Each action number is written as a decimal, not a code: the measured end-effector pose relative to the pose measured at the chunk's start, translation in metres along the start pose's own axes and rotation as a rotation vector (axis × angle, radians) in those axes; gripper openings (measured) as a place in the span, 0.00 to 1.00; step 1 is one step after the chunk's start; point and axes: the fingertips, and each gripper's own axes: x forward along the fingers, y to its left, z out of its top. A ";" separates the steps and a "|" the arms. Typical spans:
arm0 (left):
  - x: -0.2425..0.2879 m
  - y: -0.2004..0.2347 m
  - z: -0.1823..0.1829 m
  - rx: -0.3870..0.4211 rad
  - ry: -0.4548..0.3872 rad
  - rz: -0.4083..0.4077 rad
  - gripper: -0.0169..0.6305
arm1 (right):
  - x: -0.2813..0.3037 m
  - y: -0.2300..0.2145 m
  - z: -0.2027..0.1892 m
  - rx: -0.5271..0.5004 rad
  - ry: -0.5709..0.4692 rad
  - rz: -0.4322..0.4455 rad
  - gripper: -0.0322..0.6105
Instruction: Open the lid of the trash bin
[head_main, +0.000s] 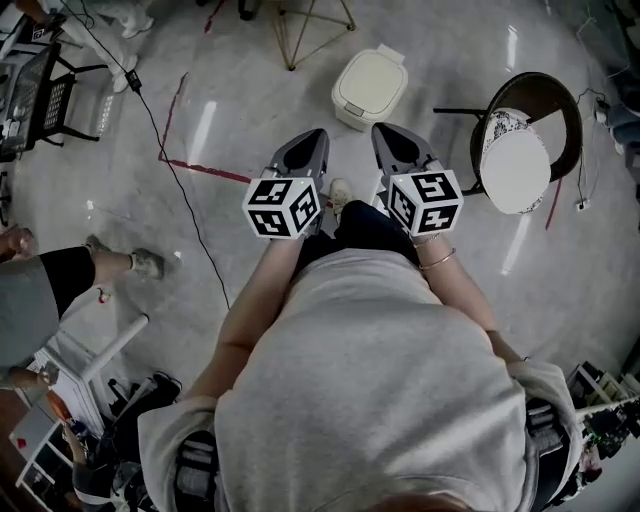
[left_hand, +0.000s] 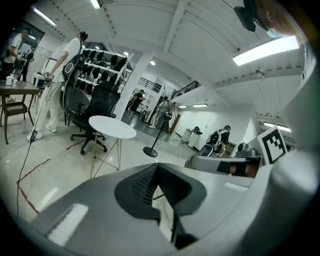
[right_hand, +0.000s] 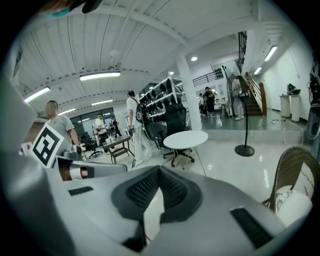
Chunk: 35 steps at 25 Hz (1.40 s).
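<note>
The left gripper's (left_hand: 156, 165) jaws are together, ribbed pads meeting at the tips with nothing between them. The right gripper's (right_hand: 160, 169) jaws are likewise closed and hold nothing. In the head view both grippers are held side by side at waist height, pointing forward and well apart from everything on the floor (head_main: 250, 110); their marker cubes face up, the left cube (head_main: 283, 207) and the right cube (head_main: 425, 202) almost level with each other. The bin (head_main: 352, 118) stands on the floor just ahead of the two tips, a little nearer the right gripper's line, touched by neither. Its cream lid (head_main: 370, 80) is down flat, with the hinge end on the far side. To the right of the bin is a round-backed chair (head_main: 545, 90) with a pale cushion (head_main: 515, 165) propped in it; the right gripper view shows its woven back at the frame's right edge. A strip of red tape (head_main: 205, 170) runs across the floor left of the left gripper, and a black cable (head_main: 190, 215) crosses it. Farther left, another person's leg (head_main: 95, 268) and shoe reach into the frame. In the left gripper view a white round table (left_hand: 112, 126) on thin legs stands beyond the jaws, with a black office chair (left_hand: 97, 107) behind it.
</note>
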 end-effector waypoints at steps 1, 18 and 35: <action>0.009 0.001 0.003 -0.006 0.005 -0.003 0.04 | 0.006 -0.007 0.002 -0.001 0.010 0.002 0.06; 0.064 0.035 -0.021 -0.044 0.167 0.013 0.04 | 0.061 -0.048 -0.026 -0.042 0.154 -0.009 0.06; 0.126 0.091 -0.090 0.024 0.347 -0.056 0.04 | 0.133 -0.070 -0.092 -0.010 0.281 -0.011 0.06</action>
